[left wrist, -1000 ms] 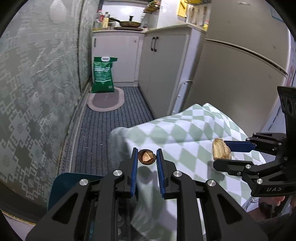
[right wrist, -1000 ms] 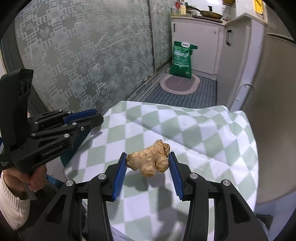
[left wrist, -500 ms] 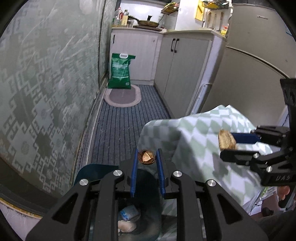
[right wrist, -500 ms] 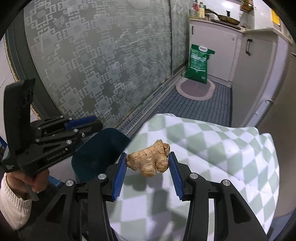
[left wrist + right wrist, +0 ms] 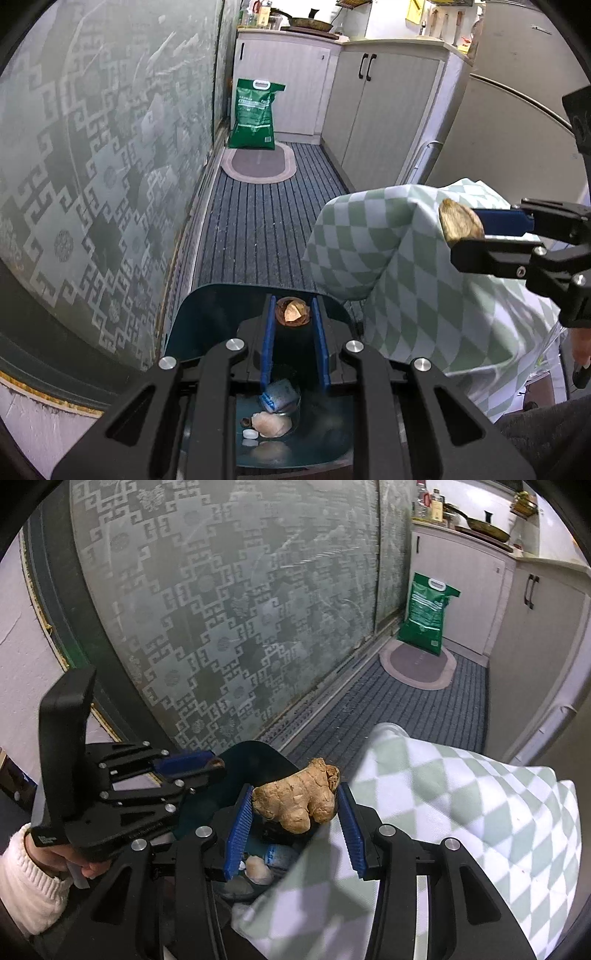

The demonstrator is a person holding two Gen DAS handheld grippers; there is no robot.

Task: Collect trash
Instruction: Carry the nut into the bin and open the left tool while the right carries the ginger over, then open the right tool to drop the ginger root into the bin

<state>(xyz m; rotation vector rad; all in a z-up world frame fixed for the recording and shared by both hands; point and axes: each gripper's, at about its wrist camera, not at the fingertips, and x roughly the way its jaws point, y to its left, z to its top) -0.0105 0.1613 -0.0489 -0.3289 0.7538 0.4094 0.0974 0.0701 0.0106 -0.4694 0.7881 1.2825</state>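
Both grippers have swung off the checkered tablecloth (image 5: 417, 258) toward the floor since a second ago; the dark teal bin (image 5: 207, 314) is now under the left one, where before only cloth showed below it.

Left gripper (image 5: 293, 314): blue pads pinching a small brown nutshell (image 5: 291, 312), hanging right above the bin opening. Bin floor already holds a blue-white wrapper (image 5: 281, 395), a pale peel scrap (image 5: 271, 424) and a small white cap (image 5: 250, 434).

Right gripper (image 5: 293, 805): pressed on a knob of ginger (image 5: 295, 799), one pad at each end. From the right wrist view it sits over the near rim of the bin (image 5: 258, 753), half over the hanging cloth edge (not clearly inside the opening yet).

Step as I read it: drop both pieces. Left looks ready, right needs to shift further left first.

Risks:
- Ginger released where it is now likely hits the rim or the draped cloth and rolls onto the striped mat (image 5: 406, 716). Cause: the gripper is not centred over the opening.
- The two grippers are close together over a narrow bin, so moving the right one in while the left is still there could knock them together.
- Nutshell is light and held only at the pad tips, so a bump could flick it sideways past the raised lid (image 5: 221, 299).
- Cloth corner hangs just beside the bin; a finger snagging it would drag the cloth.
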